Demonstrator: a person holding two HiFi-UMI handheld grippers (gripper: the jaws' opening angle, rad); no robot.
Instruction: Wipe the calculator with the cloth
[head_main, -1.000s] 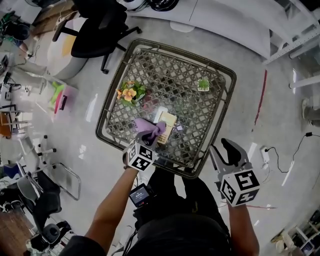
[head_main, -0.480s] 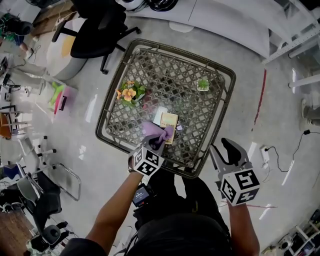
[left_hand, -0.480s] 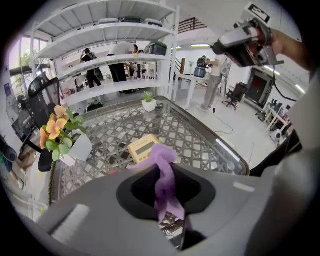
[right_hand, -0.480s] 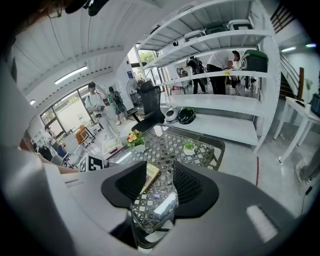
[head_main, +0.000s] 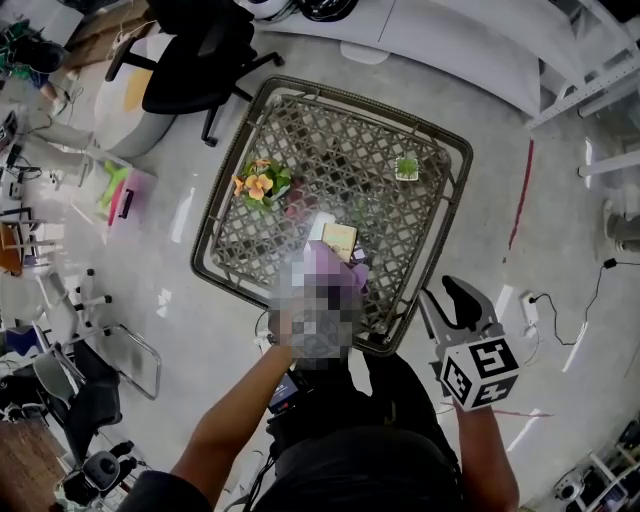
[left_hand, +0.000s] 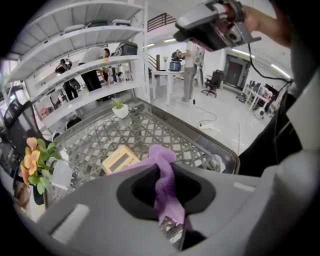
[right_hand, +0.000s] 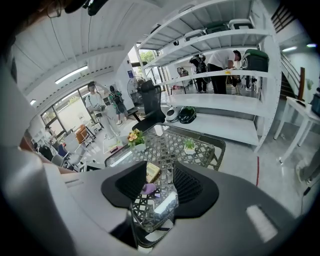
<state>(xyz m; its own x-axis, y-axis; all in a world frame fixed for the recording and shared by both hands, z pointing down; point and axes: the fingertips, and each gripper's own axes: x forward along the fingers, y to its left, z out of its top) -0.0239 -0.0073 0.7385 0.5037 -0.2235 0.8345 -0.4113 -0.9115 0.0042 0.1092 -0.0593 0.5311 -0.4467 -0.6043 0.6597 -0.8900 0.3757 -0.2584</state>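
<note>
Purple cloth (left_hand: 163, 159) pinched in left gripper (left_hand: 167, 172) fingers, near calculator (left_hand: 120, 158) — right gripper (right_hand: 160, 172) fingers wide, empty

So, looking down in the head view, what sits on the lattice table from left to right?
Orange flowers in a pot → beige rectangular calculator → small green plant in a white pot.
</note>
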